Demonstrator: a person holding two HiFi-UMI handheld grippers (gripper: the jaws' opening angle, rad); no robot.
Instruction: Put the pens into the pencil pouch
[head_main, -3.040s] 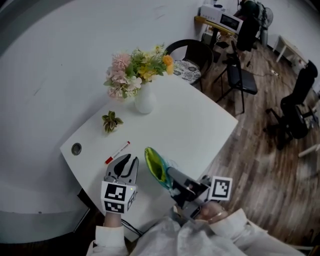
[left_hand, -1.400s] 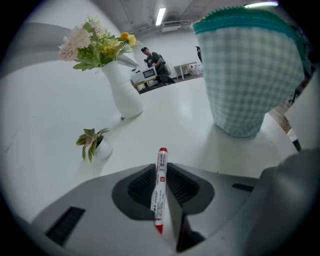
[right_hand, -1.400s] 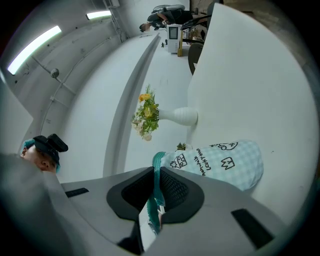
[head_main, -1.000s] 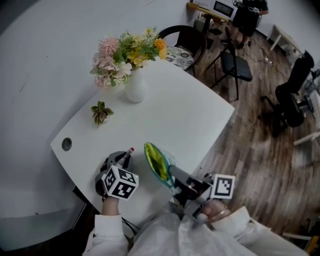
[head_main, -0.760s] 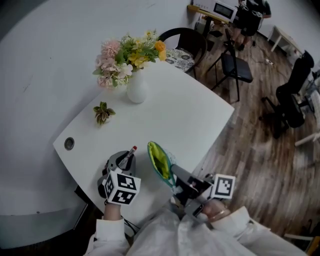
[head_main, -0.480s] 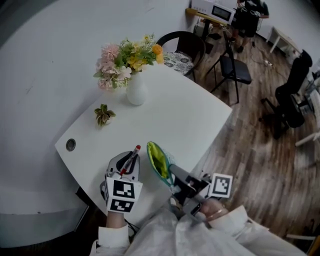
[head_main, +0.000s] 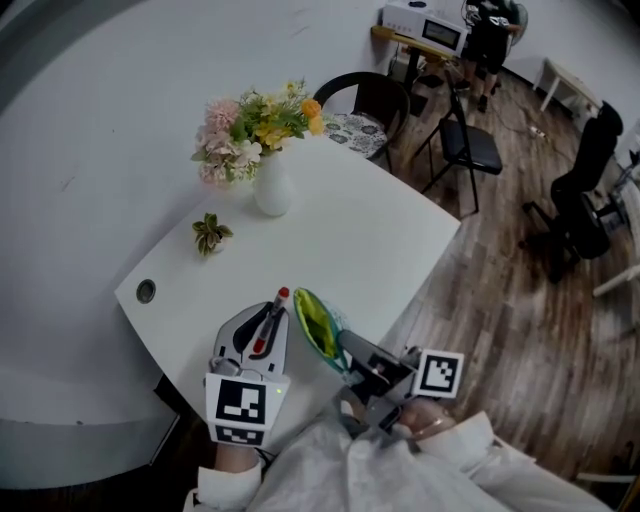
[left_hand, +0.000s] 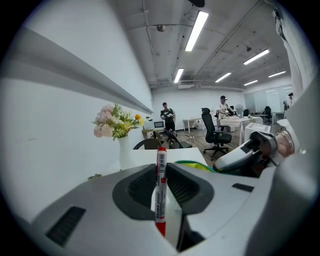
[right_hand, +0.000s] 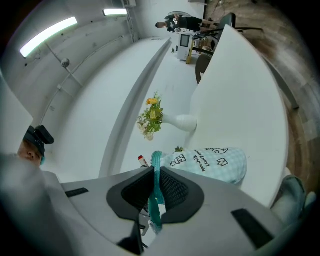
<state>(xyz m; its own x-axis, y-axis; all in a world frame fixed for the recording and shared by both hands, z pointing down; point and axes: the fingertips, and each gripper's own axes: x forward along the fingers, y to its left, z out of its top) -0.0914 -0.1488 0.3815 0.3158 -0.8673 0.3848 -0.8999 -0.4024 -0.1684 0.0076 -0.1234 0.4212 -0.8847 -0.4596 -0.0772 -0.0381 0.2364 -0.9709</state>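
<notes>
The left gripper (head_main: 266, 314) is clamped on a pen (left_hand: 160, 186). The white barrel runs lengthwise between its two jaws. One red end lies back near the root of the jaws, and the other red end, with a barcode strip below it, sticks out just past the fingertips. Seen from the head, this gripper sits above the near edge of the white table (head_main: 385, 235), its jaws pointing away from the person.

The pencil pouch (right_hand: 216, 161) is just to the right of the left gripper's tips. Its open mouth shows a yellow-green lining and is turned toward the pen's protruding end, close to it but not touching. In the left gripper view, the green zipper rim of the pouch shows just beyond that gripper's right jaw.

The right gripper (right_hand: 155, 181) is closed on the pouch's teal zipper edge, which passes upright between its jaws. The pale blue checked body of the pouch extends ahead and to the right of those jaws, over the table. In the same view, the pen's red tip shows just left of the pouch rim, ahead of the right gripper.

Farther out in front of both grippers, well apart from them, a white vase of flowers (head_main: 271, 190) and a small leafy sprig (head_main: 212, 233) stand on the table.
</notes>
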